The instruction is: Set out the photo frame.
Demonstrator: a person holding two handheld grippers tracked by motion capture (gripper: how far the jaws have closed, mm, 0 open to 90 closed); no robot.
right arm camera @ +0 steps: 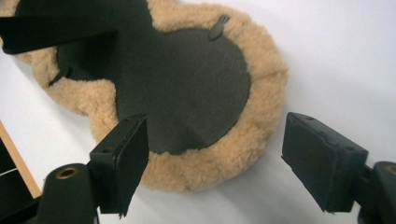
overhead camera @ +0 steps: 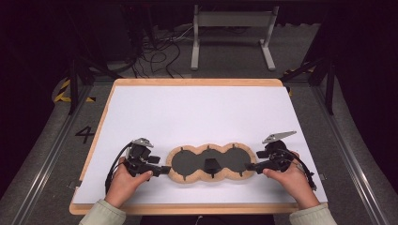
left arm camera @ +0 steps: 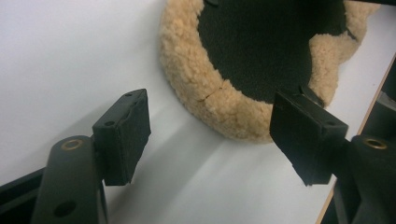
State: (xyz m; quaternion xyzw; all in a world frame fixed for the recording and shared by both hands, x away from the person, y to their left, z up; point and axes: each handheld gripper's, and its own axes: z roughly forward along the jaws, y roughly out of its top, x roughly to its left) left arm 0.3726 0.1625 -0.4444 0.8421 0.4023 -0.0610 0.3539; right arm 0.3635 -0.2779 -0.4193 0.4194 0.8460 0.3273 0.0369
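A three-lobed pad [overhead camera: 210,161] with a tan fleece rim and a black inner face lies flat on the white table top, near its front. A small black tab [overhead camera: 211,165] sits at the pad's middle. My left gripper [overhead camera: 164,169] is at the pad's left end, held in a hand. In the left gripper view its jaws [left arm camera: 215,135] stand wide apart, with the fleece rim [left arm camera: 187,70] just ahead of them and no pad pressing on it. My right gripper [overhead camera: 248,166] is at the pad's right end. Its jaws [right arm camera: 222,158] are also open, with the rim [right arm camera: 266,93] in front of them.
The white table top [overhead camera: 202,112] has a wooden border [overhead camera: 197,82], and its front edge runs close under both hands. Beyond the table, the dark floor holds loose cables [overhead camera: 159,51] and a grey metal frame [overhead camera: 232,28]. Rails run along both sides.
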